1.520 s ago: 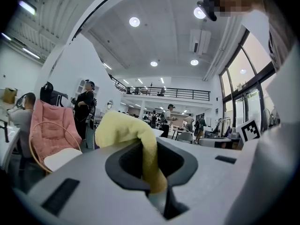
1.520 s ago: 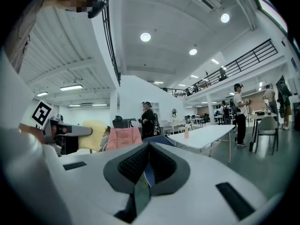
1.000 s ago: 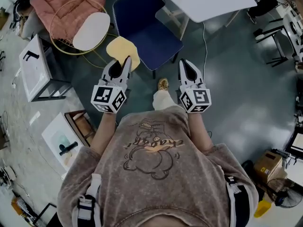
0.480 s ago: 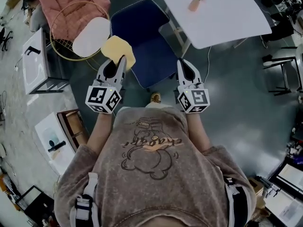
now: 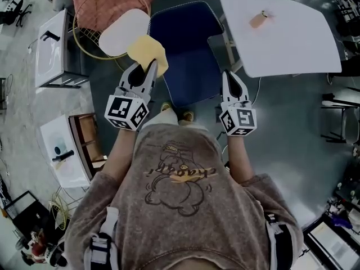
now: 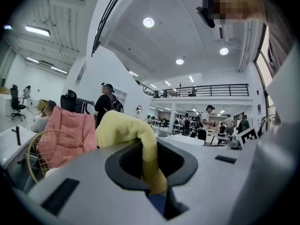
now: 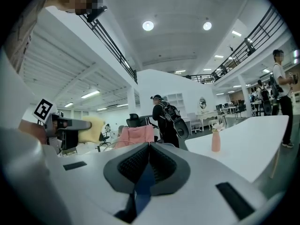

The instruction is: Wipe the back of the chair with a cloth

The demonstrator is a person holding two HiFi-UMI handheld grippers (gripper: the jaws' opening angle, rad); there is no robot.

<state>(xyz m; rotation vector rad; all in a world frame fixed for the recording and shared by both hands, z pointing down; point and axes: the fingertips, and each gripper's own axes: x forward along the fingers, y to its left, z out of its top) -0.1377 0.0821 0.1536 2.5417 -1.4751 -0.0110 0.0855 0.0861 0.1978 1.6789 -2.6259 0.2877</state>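
Observation:
A dark blue chair [image 5: 188, 49] stands on the floor straight ahead of me, its seat between my two grippers. My left gripper [image 5: 151, 67] is shut on a yellow cloth [image 5: 147, 52], which bunches out past the tips near the chair's left edge. In the left gripper view the cloth [image 6: 129, 137] hangs down between the jaws of that gripper [image 6: 154, 182], with a sliver of blue behind. My right gripper [image 5: 231, 75] is shut and holds nothing, at the chair's right front corner. In the right gripper view its closed tips [image 7: 149, 146] point past the left gripper [image 7: 70, 125].
A white table [image 5: 281, 32] with a small pink vase [image 5: 259, 19] stands right of the chair. A pink chair in a gold wire frame [image 5: 107, 4] and a white oval pad [image 5: 124, 32] are at left, beside a white cabinet [image 5: 53, 49]. A person with a backpack [image 7: 166, 118] stands farther off.
I have stepped nearer and turned, so the blue chair now lies straight ahead between the grippers and the table has swung right. Both grippers keep their grip state.

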